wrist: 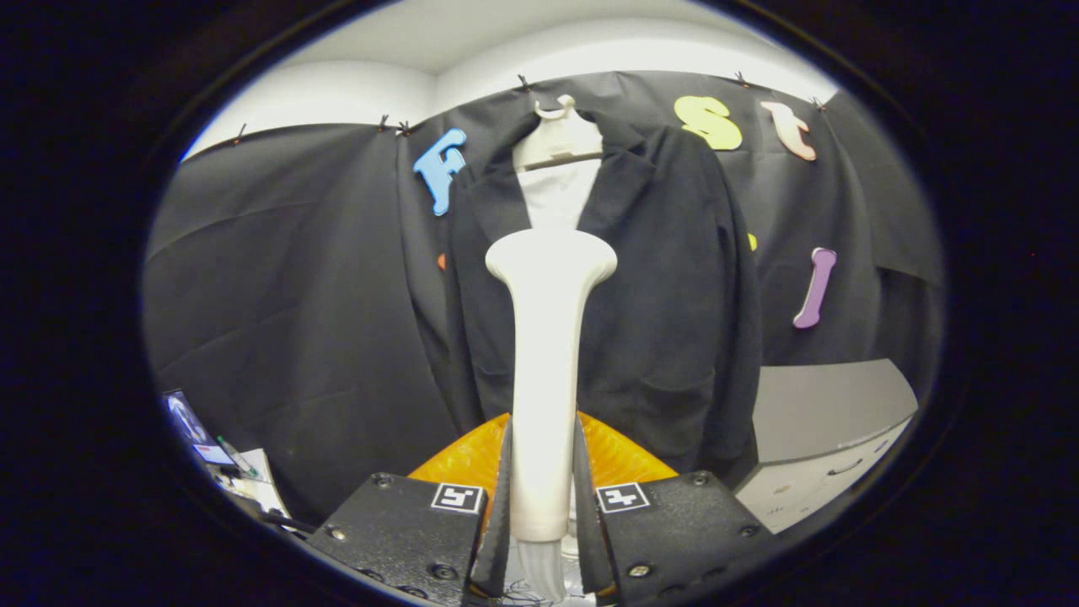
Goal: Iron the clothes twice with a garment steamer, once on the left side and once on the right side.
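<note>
A white garment steamer stands upright between my fingers, its flared head pointing up toward the clothes. My gripper is shut on the steamer's handle, one finger pressing each side. Beyond the steamer hangs a black jacket on a white hanger, with a white shirt showing at the open collar. The steamer head sits in front of the jacket's middle, just below the collar opening; I cannot tell whether it touches the cloth.
A grey-topped white cabinet with a drawer stands to the right of the jacket. To the left, low down, lie a small screen and papers. An orange object sits behind my fingers under the jacket.
</note>
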{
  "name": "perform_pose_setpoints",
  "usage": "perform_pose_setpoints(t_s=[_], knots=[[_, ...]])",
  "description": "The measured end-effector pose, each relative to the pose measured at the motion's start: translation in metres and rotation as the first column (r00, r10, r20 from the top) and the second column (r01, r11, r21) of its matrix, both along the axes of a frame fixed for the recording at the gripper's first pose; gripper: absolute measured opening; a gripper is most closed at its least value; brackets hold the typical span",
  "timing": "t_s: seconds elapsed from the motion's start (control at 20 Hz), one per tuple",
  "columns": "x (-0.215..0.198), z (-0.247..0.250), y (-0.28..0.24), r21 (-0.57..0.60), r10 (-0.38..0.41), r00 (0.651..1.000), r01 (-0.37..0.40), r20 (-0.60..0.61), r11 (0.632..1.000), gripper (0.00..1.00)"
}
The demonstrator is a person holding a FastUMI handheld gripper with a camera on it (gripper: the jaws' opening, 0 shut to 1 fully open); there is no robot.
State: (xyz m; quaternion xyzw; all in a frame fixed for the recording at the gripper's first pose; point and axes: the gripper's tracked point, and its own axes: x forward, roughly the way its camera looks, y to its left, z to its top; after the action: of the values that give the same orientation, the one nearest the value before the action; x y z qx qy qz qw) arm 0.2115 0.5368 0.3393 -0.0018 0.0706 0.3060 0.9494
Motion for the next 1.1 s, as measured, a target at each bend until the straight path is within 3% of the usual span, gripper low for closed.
perform_pose_setpoints(t_s=[0.35,0.6,1.1], knots=[[-0.001,0.034,0.053,-0.011,0.053,0.996,-0.053,0.072,0.999,0.36],[0.007,0.048,0.08,-0.027,0.044,0.994,-0.041,0.098,0.999,0.36],[0.026,0.014,0.096,-0.092,0.055,0.998,-0.051,0.033,0.994,0.36]])
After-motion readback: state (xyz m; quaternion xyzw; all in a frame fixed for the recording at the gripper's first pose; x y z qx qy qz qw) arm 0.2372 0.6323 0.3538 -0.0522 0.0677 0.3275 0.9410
